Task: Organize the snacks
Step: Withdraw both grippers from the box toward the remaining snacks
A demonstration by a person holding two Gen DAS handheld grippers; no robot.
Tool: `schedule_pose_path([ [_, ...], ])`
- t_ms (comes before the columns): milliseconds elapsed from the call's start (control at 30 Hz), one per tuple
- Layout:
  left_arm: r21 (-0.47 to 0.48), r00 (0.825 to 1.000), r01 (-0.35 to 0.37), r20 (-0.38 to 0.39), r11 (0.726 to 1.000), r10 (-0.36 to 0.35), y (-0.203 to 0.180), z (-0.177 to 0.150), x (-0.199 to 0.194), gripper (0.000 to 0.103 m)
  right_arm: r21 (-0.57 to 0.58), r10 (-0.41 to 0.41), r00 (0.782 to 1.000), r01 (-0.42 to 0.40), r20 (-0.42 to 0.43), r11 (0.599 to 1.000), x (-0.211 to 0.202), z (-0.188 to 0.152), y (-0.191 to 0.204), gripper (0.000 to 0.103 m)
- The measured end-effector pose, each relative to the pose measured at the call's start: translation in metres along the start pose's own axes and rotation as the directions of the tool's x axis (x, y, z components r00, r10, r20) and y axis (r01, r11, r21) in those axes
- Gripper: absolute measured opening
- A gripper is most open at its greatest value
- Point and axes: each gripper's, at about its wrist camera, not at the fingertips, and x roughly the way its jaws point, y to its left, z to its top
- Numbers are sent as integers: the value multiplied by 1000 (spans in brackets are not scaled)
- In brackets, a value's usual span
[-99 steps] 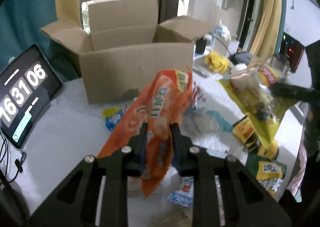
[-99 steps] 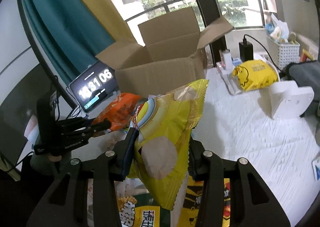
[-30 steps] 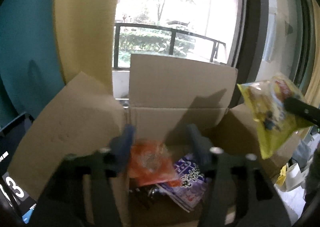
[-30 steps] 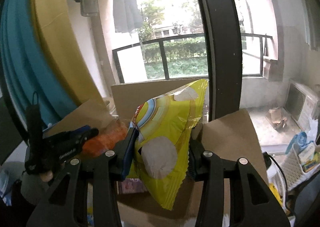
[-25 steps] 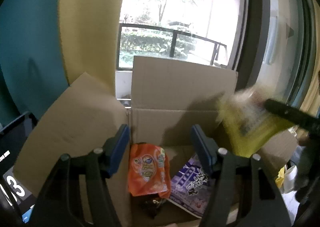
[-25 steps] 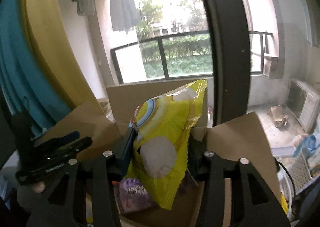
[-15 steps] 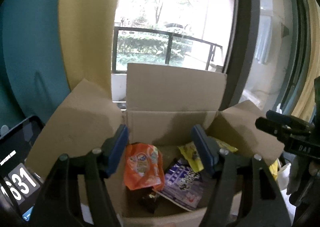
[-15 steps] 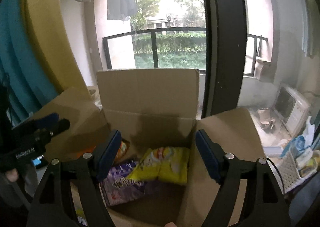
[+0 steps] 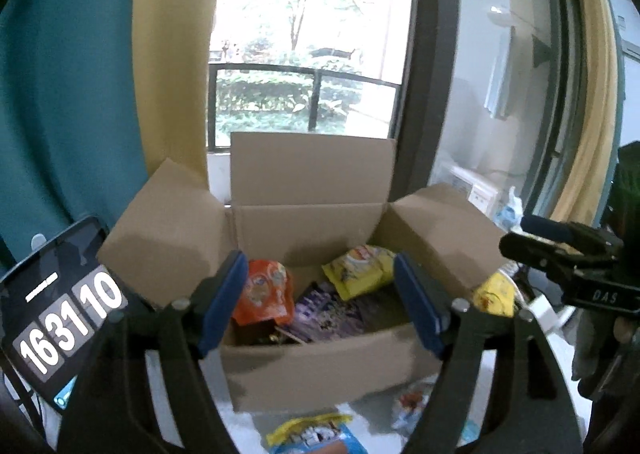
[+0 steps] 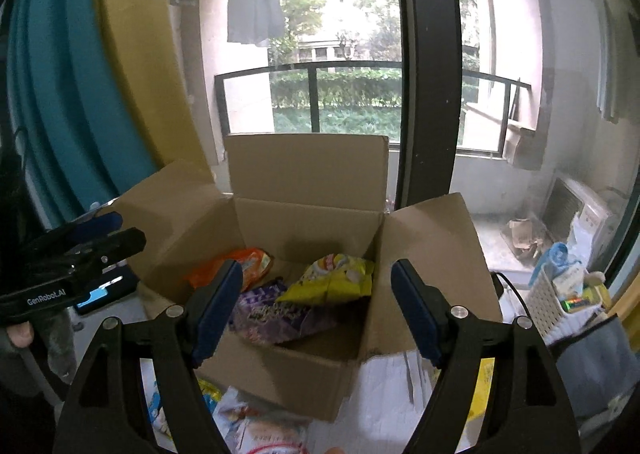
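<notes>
Hovering wide and empty, jaws having just opened, left gripper and right gripper face the box holding orange bag and yellow bag. Risk: retreating fingers may snag a flap, shifting the box over near packets.

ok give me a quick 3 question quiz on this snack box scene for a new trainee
1. True or false: the right gripper is holding the yellow chip bag.
2. Multiple choice: where does the orange snack bag lie? A) on the table in front of the box B) inside the cardboard box C) between the left gripper's fingers
3. Fill in: the packet lying between the orange and yellow bags in the box is ____ in colour.

Key
1. False: its jaws stand open and empty, and the bag lies in the box.
2. B. The left gripper is open too, its jaws having just been opening with nothing between them.
3. Purple: the purple packet.
</notes>
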Motion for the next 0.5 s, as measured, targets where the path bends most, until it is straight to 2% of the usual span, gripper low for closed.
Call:
schedule_pose_path([
  [500, 45, 998, 43, -52, 998, -41, -34, -43, -46, 77, 17, 11, 1000, -11, -6, 1000, -66, -45, 3, 80],
])
